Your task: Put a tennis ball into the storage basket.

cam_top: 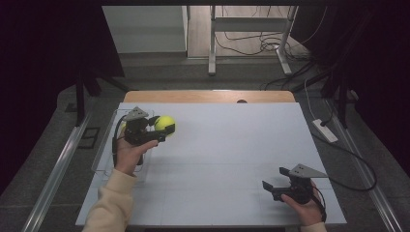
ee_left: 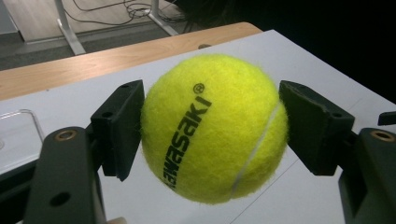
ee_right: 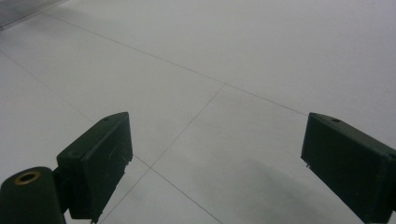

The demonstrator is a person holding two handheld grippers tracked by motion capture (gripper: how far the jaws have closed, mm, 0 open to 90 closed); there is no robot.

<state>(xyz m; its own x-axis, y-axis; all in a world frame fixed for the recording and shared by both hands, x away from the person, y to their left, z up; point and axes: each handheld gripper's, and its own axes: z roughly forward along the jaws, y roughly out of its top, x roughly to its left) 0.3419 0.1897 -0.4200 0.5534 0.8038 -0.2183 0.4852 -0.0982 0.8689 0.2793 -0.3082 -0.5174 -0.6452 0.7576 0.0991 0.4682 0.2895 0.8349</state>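
Observation:
A yellow-green tennis ball [cam_top: 165, 124] with black lettering is clamped between the jaws of my left gripper [cam_top: 161, 128], which holds it above the white table near the left edge. In the left gripper view the ball [ee_left: 212, 126] sits squarely between both black pads [ee_left: 119, 126], pressed on either side. My right gripper [cam_top: 273, 179] rests low at the near right of the table with its jaws spread wide. In the right gripper view my right gripper [ee_right: 217, 163] has bare table between its pads [ee_right: 100, 158].
A clear plastic tray [cam_top: 107, 145] lies at the table's left edge, under and behind my left hand. A wooden strip [cam_top: 208, 96] borders the table's far side. Beyond it stand table legs and loose cables on the floor.

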